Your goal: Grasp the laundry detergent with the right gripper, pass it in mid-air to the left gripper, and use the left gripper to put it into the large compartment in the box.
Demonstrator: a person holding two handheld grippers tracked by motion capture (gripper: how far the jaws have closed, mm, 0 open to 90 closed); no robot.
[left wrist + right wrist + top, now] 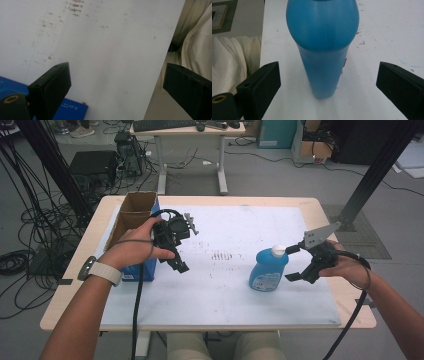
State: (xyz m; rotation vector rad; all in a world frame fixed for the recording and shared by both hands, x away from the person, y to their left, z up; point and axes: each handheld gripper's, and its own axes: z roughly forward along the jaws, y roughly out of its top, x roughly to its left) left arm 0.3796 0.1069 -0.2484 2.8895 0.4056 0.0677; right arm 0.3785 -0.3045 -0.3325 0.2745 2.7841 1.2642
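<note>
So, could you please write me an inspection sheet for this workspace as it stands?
Surface: white mat on a wooden table, with dark scuff marks near the middle.
Job's things: blue bottle with a white cap, upright on the mat.
Clutter: open cardboard box by the blue box, at the mat's left edge.
Grippers: right gripper open, jaws either side of the bottle, not touching; left gripper open, empty.
Cables: one trails from each gripper; bundles on the floor at left.
Surroundings: desk with keyboard, black frame posts.

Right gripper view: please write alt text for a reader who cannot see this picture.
A blue bottle stands upright on a white mat, between the wide-open black jaws of the right gripper, which do not touch it. Pale trousers show at the left edge, beyond the mat.
</note>
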